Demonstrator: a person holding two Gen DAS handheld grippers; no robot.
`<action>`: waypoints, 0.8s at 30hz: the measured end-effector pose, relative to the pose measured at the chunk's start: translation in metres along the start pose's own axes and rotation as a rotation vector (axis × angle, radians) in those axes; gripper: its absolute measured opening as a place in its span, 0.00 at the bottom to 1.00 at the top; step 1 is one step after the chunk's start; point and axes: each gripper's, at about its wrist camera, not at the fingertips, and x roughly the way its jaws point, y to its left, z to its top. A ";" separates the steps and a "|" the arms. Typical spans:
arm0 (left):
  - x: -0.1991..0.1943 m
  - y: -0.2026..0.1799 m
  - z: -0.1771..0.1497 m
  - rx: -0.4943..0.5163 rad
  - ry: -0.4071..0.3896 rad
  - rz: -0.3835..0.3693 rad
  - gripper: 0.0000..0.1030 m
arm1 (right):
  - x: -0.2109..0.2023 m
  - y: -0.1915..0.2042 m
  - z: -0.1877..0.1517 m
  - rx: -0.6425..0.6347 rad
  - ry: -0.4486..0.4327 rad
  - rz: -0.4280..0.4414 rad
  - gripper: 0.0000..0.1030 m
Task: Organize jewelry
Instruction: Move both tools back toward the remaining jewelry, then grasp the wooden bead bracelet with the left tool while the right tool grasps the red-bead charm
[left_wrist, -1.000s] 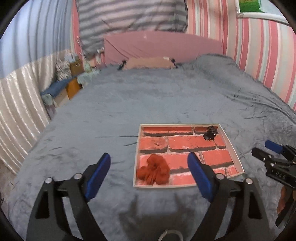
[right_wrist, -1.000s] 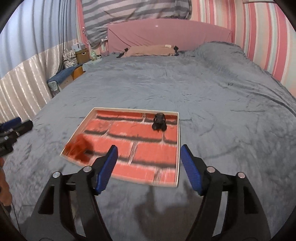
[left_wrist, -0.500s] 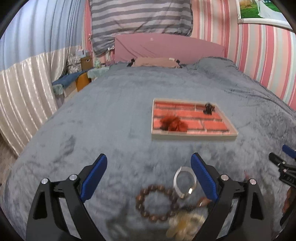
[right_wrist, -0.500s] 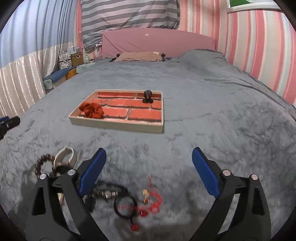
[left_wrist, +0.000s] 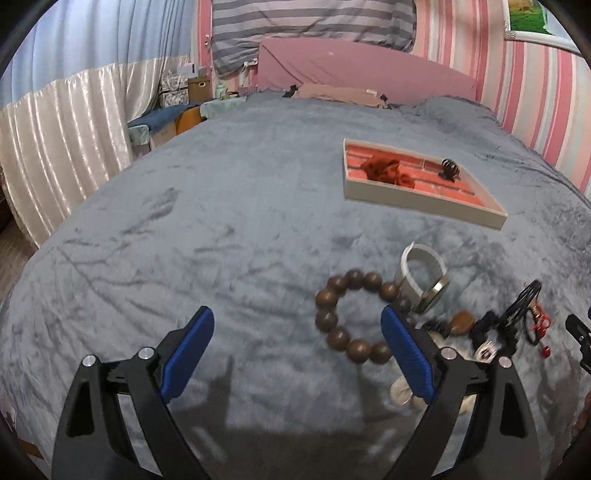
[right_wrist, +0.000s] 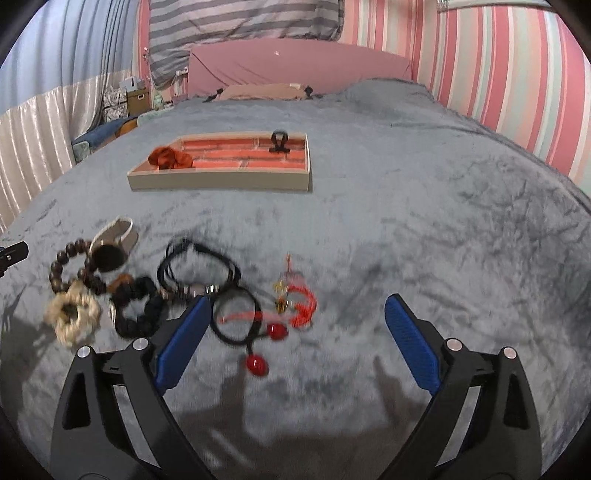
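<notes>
A shallow tray (right_wrist: 221, 182) with a red brick-pattern floor lies on the grey bedspread; an orange scrunchie (right_wrist: 170, 157) and a black hair tie (right_wrist: 279, 142) lie inside it. In front of the tray is a heap of jewelry: a brown bead bracelet (left_wrist: 349, 314), a white watch (left_wrist: 421, 275), a cream scrunchie (right_wrist: 72, 312), a black scrunchie (right_wrist: 138, 308), black cords (right_wrist: 199, 269), a black loop with red beads (right_wrist: 255, 334) and red earrings (right_wrist: 297, 302). My left gripper (left_wrist: 297, 354) is open, its right pad beside the bead bracelet. My right gripper (right_wrist: 295, 339) is open above the red pieces.
The grey bedspread (right_wrist: 424, 221) stretches far right and back to a pink headboard (right_wrist: 295, 62). Boxes and clutter (left_wrist: 177, 92) stand beside a pale curtain (left_wrist: 55, 147) off the bed's left edge. The other gripper's tip (left_wrist: 581, 338) shows at the right border of the left wrist view.
Both grippers have drawn back from the tray and sunk toward the bedspread; the jewelry heap has come into view beneath them. The right gripper's jaws have widened.
</notes>
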 end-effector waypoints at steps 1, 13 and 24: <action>0.002 0.001 -0.002 0.001 0.003 0.003 0.87 | 0.002 0.001 -0.005 0.003 0.013 0.006 0.90; 0.023 0.000 -0.005 0.008 0.032 -0.021 0.87 | 0.021 0.014 -0.025 -0.016 0.085 0.041 0.70; 0.052 -0.003 0.000 0.001 0.095 -0.047 0.87 | 0.042 0.014 -0.029 -0.003 0.135 0.056 0.50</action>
